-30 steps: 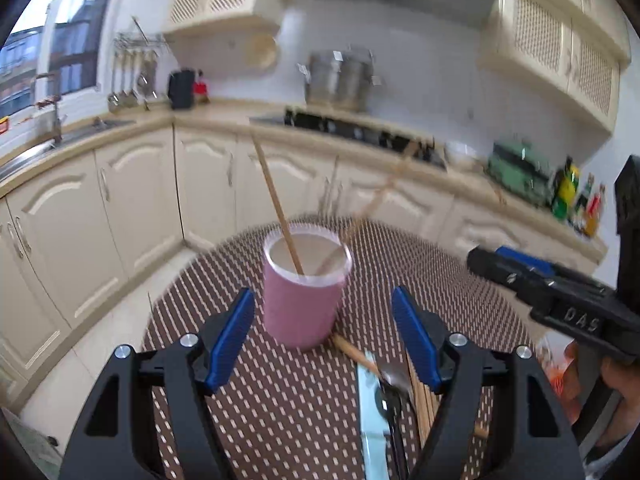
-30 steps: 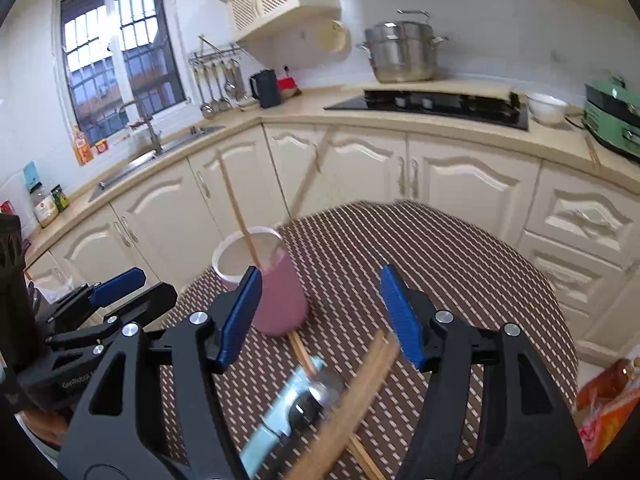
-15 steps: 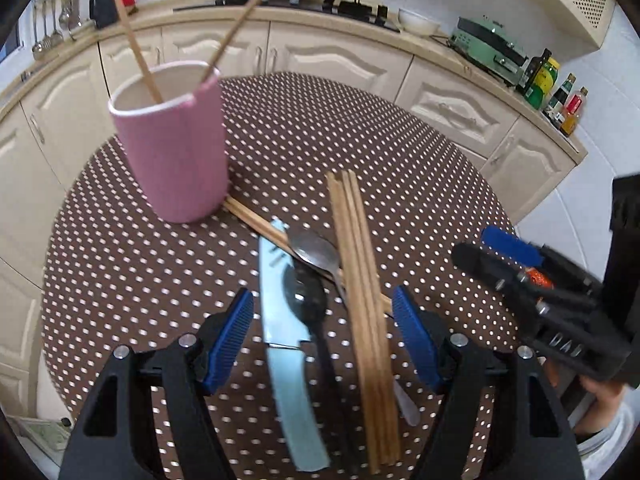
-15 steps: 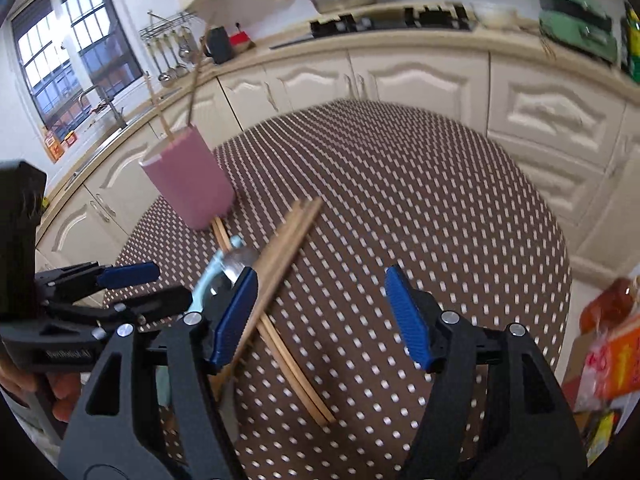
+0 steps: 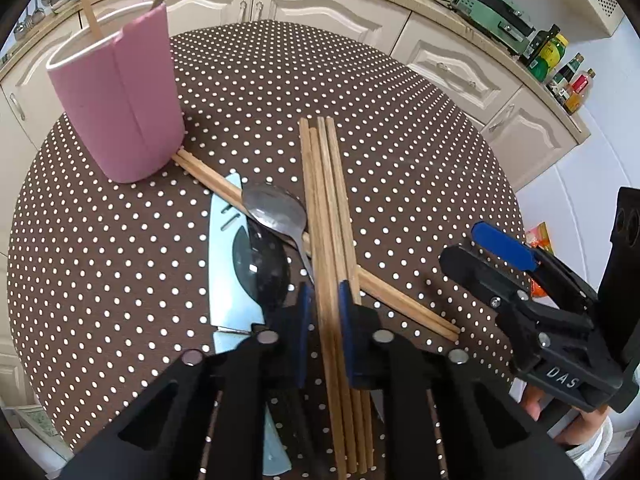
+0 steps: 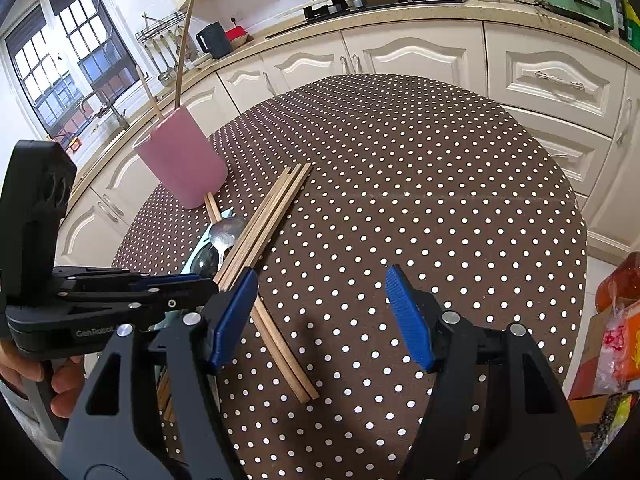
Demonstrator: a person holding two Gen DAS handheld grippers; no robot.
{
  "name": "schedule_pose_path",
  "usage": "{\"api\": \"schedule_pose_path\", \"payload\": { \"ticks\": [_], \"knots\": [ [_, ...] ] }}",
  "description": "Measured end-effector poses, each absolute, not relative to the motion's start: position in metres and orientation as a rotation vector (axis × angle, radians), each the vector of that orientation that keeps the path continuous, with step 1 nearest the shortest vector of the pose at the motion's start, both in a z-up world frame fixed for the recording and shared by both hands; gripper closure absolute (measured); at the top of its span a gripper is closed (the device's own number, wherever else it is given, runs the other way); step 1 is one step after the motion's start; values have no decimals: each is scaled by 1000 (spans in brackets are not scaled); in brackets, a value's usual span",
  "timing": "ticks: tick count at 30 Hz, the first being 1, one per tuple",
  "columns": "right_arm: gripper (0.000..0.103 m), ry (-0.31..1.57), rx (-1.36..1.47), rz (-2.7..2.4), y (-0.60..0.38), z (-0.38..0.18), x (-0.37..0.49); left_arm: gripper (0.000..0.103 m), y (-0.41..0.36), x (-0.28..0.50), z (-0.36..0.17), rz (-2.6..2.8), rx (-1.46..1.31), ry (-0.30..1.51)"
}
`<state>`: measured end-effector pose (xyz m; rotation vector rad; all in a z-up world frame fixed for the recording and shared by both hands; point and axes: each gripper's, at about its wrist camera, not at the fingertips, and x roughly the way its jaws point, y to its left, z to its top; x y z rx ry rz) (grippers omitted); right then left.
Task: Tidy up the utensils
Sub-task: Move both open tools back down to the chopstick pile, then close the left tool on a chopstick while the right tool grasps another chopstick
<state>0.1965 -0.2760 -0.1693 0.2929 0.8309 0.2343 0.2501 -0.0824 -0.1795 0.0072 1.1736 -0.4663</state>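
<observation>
Both tools are built of matte black plastic with angular, cut-out arms. The left gripper has two fingers lined on the inside with dark blue ribbed pads, and round silver screws sit at the joints behind them. Seen from the other camera, its side carries small pale lettering, partly hidden. The right gripper has the same blue pads and silver screw heads. Its side bears white letters reading "DAS". A tall black block rises behind its body.
</observation>
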Motion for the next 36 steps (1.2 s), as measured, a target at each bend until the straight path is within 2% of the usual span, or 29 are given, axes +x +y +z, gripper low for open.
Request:
{"api": "schedule_pose_path", "payload": {
  "ticks": [7, 18, 19, 20, 21, 23, 25, 27, 28, 31, 34, 36],
  "knots": [
    [36, 838, 297, 234, -275, -169, 199, 103, -85, 253, -178, -474, -28, 1157],
    [36, 858, 281, 254, -267, -167, 207, 101, -74, 255, -179, -470, -90, 1174],
    [36, 860, 279, 253, -267, -167, 207, 96, -74, 255, -180, -478, -94, 1180],
    [36, 863, 279, 252, -267, -168, 207, 80, -73, 255, -181, -481, -95, 1186],
    [36, 863, 280, 250, -267, -168, 207, 72, -73, 254, -182, -478, -94, 1182],
    [36, 867, 283, 247, -267, -169, 208, 69, -75, 254, -182, -476, -90, 1166],
    [36, 870, 281, 247, -267, -170, 208, 70, -75, 251, -183, -485, -92, 1168],
    [36, 870, 277, 250, -266, -170, 208, 77, -76, 250, -183, -489, -92, 1174],
    [36, 871, 277, 251, -266, -170, 208, 84, -77, 250, -184, -493, -92, 1183],
    [36, 873, 274, 253, -265, -170, 209, 87, -78, 250, -184, -495, -100, 1187],
    [36, 876, 273, 255, -264, -170, 209, 96, -75, 252, -183, -494, -117, 1189],
    [36, 878, 272, 255, -264, -170, 209, 96, -72, 252, -182, -499, -128, 1193]
  ]
}}
